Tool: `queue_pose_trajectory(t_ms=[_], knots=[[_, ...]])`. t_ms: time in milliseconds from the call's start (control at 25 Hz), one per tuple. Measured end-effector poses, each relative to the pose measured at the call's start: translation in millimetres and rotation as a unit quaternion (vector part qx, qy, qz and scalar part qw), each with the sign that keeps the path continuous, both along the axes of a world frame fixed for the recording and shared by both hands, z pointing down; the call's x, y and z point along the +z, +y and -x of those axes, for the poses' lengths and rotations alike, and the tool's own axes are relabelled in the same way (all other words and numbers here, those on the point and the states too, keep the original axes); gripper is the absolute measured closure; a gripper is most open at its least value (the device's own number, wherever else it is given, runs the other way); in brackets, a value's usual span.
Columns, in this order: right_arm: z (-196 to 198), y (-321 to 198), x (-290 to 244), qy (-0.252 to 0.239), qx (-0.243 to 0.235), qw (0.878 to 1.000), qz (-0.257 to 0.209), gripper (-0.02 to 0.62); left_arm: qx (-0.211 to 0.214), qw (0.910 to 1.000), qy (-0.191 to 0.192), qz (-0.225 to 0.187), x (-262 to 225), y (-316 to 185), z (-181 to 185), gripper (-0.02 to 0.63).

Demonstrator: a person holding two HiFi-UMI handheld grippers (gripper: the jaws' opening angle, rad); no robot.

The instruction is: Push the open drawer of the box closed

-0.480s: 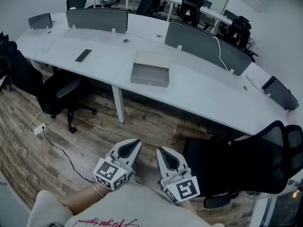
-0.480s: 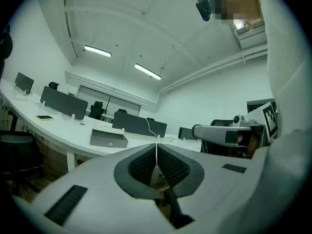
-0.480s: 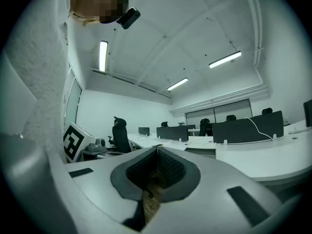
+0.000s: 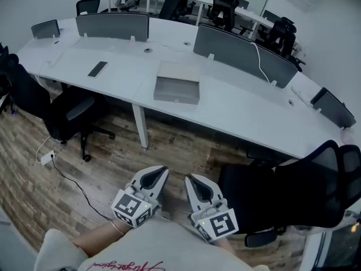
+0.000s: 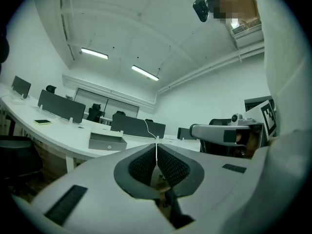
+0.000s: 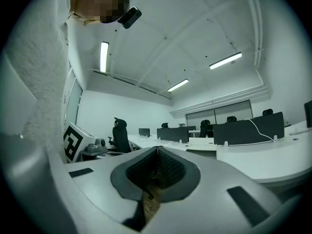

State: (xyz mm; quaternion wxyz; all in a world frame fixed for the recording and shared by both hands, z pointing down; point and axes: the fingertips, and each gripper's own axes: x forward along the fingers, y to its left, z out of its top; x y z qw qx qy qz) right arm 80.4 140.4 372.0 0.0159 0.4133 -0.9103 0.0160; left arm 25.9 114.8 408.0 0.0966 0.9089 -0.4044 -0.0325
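Note:
A grey box [image 4: 178, 73] lies on the long white desk [image 4: 237, 114], its drawer [image 4: 176, 90] pulled out toward me with a small round knob on the front. The left gripper view shows the same drawer [image 5: 107, 141] far off to the left. Both grippers hang low near my body, well short of the desk. My left gripper [image 4: 158, 174] is shut with nothing in it, and my right gripper [image 4: 192, 180] beside it is also shut and empty. In their own views the jaws of the left gripper [image 5: 156, 146] and right gripper [image 6: 157, 150] meet at the tips.
A black office chair [image 4: 70, 109] stands under the desk at left, another chair [image 4: 293, 191] close on my right. Grey divider screens [image 4: 242, 54] line the desk's far side. A dark flat device [image 4: 97, 68] lies on the desk. A cable [image 4: 67, 176] runs across the wooden floor.
The view has shifted slightly; the desk and box sit a little higher in the head view. Both grippers stay where they were, shut.

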Motion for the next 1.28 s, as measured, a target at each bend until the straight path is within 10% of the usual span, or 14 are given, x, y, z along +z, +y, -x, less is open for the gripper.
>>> queue_pose_trajectory(t_ms=[1280], knots=[[13, -31, 3, 0.013, -0.007, 1.000, -0.014, 0.575, 0.011, 0.9998, -0.002, 0.014, 8, -26, 7, 0.584]])
